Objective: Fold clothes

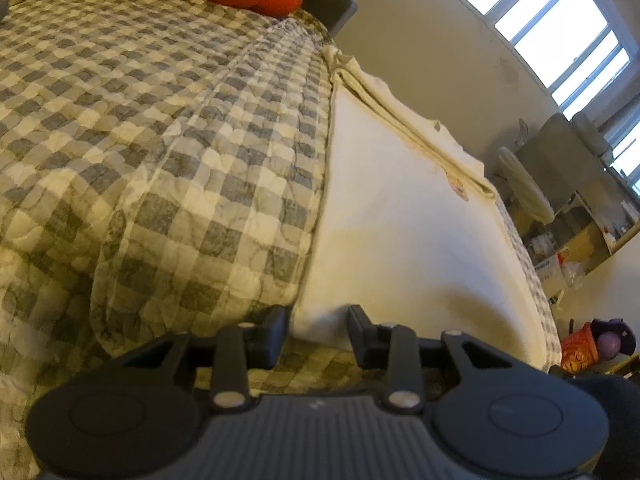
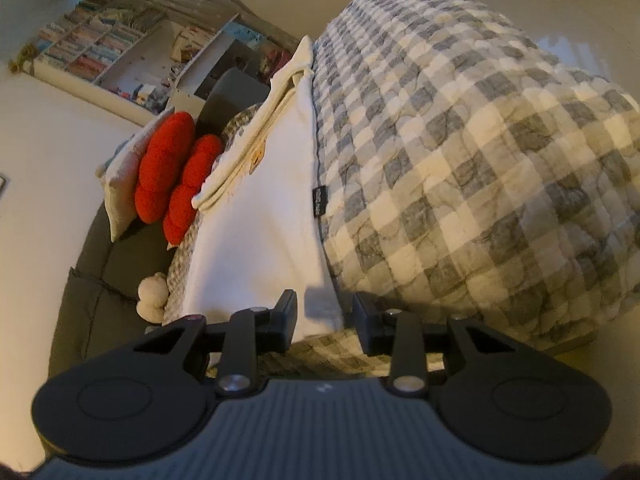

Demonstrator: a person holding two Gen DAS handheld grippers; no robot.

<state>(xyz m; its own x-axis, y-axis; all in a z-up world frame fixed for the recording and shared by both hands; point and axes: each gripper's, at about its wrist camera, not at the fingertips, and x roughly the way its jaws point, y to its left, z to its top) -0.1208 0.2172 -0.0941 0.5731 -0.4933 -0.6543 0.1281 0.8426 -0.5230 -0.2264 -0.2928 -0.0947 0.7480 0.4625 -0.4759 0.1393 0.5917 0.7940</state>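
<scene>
A white garment [image 1: 400,220] lies flat on the checked quilt, with a cream folded strip [image 1: 420,140] along its far edge. In the left wrist view my left gripper [image 1: 318,320] is low at the garment's near corner. Its black fingers [image 1: 276,332] straddle the cloth's edge with a gap still between them. In the right wrist view the same garment [image 2: 260,240] runs away from my right gripper [image 2: 325,312]. That gripper stands open at the other near corner, with the white hem between its fingers [image 2: 286,320] and no grip on it.
The grey-and-cream checked quilt [image 1: 160,140] is bunched into a thick roll [image 2: 480,160] beside the garment. Red cushions [image 2: 164,168] and a white plush [image 2: 152,300] lie by the dark headboard [image 2: 100,280]. Cluttered shelves [image 2: 100,48] and a window [image 1: 560,32] line the walls.
</scene>
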